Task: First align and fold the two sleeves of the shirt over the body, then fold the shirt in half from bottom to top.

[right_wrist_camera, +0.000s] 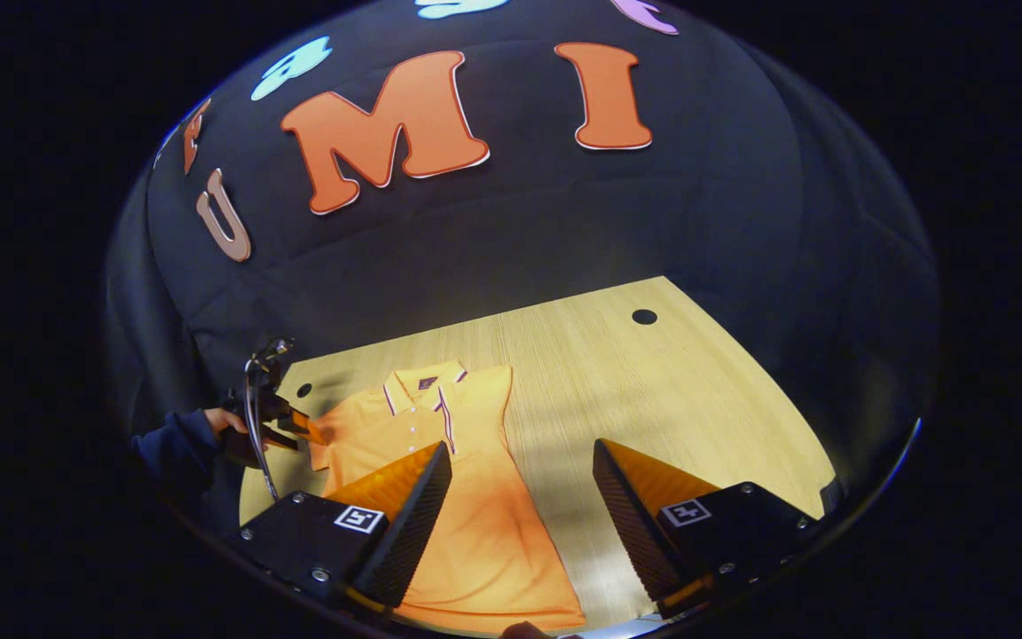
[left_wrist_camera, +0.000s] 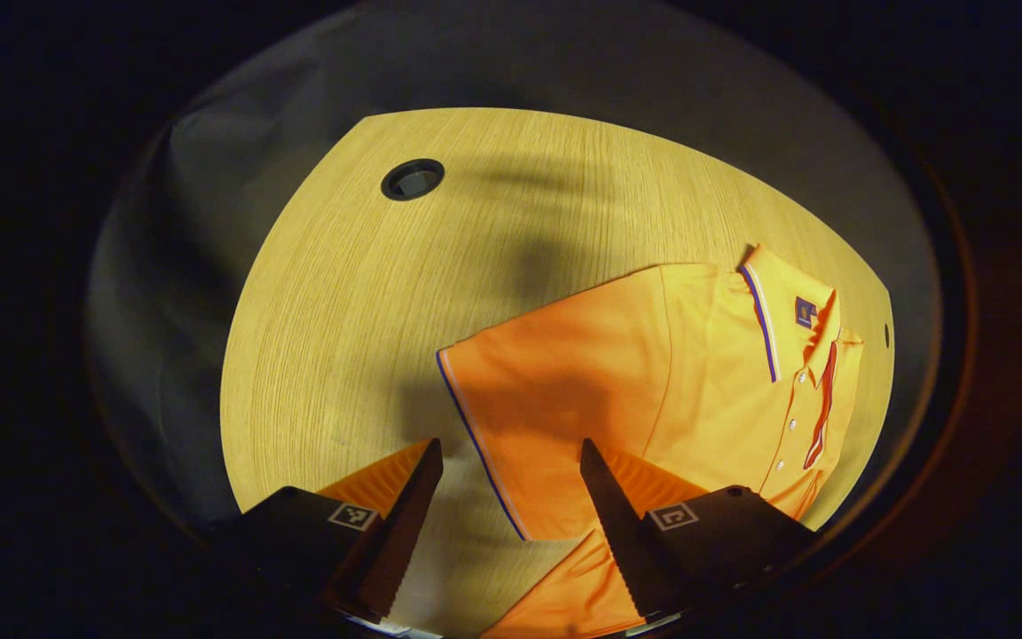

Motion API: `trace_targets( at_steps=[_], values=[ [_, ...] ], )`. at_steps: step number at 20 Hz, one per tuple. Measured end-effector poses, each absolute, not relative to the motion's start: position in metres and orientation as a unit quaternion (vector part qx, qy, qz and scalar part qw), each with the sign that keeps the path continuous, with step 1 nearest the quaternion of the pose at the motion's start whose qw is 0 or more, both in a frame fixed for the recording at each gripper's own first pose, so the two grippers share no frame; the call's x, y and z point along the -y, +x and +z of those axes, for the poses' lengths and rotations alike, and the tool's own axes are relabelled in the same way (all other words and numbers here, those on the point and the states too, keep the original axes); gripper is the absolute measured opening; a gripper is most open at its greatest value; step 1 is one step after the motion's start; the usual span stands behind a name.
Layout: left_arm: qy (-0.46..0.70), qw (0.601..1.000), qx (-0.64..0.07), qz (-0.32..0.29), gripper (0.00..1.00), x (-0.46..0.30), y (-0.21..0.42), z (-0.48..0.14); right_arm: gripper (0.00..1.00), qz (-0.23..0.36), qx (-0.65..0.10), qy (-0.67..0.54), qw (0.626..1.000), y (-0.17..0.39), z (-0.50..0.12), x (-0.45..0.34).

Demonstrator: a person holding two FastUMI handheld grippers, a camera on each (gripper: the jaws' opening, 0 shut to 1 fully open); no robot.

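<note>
An orange polo shirt (left_wrist_camera: 653,373) lies flat on the wooden table (left_wrist_camera: 369,302), collar and button placket to the right in the left gripper view. Its near sleeve (left_wrist_camera: 529,399) is spread outward, with a striped cuff edge. My left gripper (left_wrist_camera: 508,448) is open just above that cuff, a finger on either side of it. In the right gripper view the shirt (right_wrist_camera: 467,506) lies collar away from me, its right edge straight. My right gripper (right_wrist_camera: 522,448) is open above the shirt's right side, holding nothing. The left gripper (right_wrist_camera: 285,426) sits at the shirt's left sleeve.
A round cable hole (left_wrist_camera: 412,179) is set in the table far from the shirt, and another hole (right_wrist_camera: 644,316) lies near the far right corner. A hand in a dark sleeve (right_wrist_camera: 178,444) holds the left gripper. Bare wood (right_wrist_camera: 697,399) stretches right of the shirt.
</note>
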State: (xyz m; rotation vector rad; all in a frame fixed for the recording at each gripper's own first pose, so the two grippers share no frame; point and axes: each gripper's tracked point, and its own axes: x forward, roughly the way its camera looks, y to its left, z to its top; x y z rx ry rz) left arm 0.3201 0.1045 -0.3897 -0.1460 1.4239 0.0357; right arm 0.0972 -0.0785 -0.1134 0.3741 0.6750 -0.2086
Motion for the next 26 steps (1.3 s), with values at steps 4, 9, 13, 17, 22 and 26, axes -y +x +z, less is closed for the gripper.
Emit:
trace_targets(
  at_steps=[4,9,13,17,22,26],
  values=[
    [-0.059,0.743,-0.667,0.020,0.60,-0.104,0.321,-0.400,0.98,-0.108,-0.327,0.186,0.920,0.084,-0.112,0.082],
    [-0.070,0.750,-0.658,0.003,0.14,-0.098,0.325,-0.402,0.98,-0.119,-0.334,0.192,0.915,0.070,-0.123,0.091],
    [-0.063,0.773,-0.630,-0.039,0.06,-0.090,0.336,-0.377,0.98,-0.122,-0.334,0.206,0.912,0.068,-0.128,0.096],
    [-0.026,0.804,-0.587,-0.090,0.06,-0.061,0.353,-0.330,0.98,-0.114,-0.328,0.211,0.914,0.074,-0.125,0.096],
    [0.001,0.815,-0.556,-0.162,0.06,0.014,0.361,-0.302,0.98,-0.104,-0.327,0.207,0.916,0.079,-0.124,0.096],
    [-0.029,0.816,-0.524,-0.244,0.52,0.077,0.345,-0.276,0.98,-0.094,-0.325,0.205,0.918,0.079,-0.123,0.098]
  ],
)
